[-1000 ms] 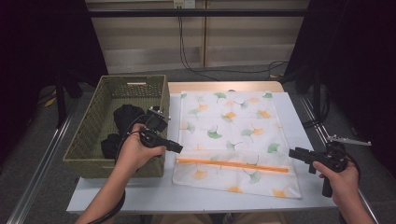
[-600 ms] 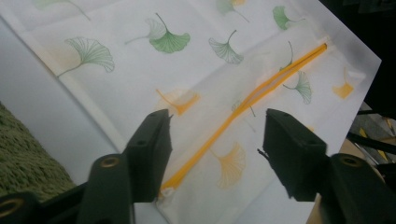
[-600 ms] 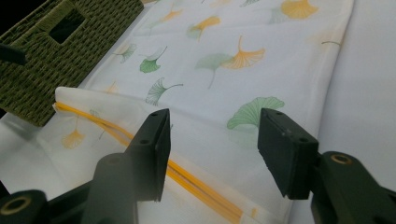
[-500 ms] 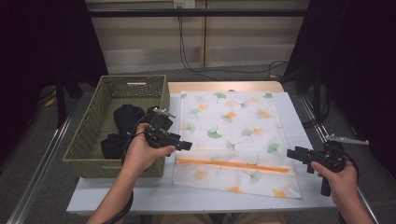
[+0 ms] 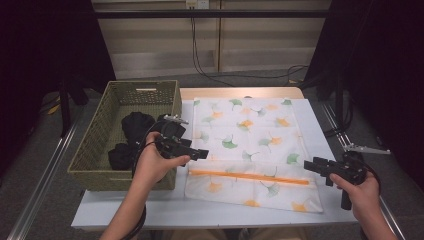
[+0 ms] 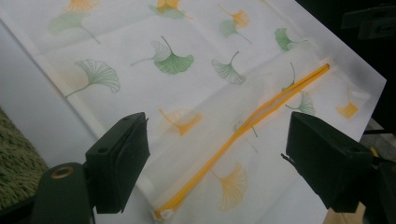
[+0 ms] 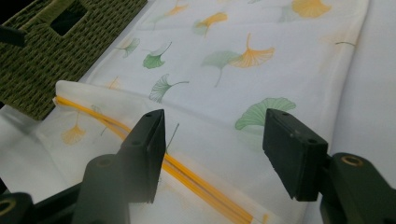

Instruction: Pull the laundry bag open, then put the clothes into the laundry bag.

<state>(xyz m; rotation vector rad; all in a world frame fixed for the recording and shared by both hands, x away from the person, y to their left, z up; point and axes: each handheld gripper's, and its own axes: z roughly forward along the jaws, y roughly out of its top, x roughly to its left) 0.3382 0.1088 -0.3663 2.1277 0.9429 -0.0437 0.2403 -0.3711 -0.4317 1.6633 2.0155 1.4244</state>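
Bag (image 5: 252, 145) flat on table (image 5: 320, 145), centre, at 3 o'clock of basket (image 5: 100, 145); orange zipper (image 5: 250, 177) across near end, partly parted in left gripper view. Dark clothes (image 5: 132, 135) in basket.

Left gripper (image 5: 200, 154) at 9 o'clock of bag, over left edge beside basket rim; jaws just opened, now spread wide, nothing between. Right gripper (image 5: 311, 166) at 4 o'clock of bag, at right zipper end; jaws just widened, spread, nothing pinched.

Handling, judged: thin mesh-like fabric, light, limp, no stiffness; likely to sag and fold once lifted; may slide on smooth table. Not fragile, though mesh could snag on jaw edges. Zipper tape the firmest part. Best hold: upper lip of opening beside zipper (image 6: 243, 128), one layer only, one gripper near each end, so mouth parts. Risk: pinching both layers, mouth staying shut.
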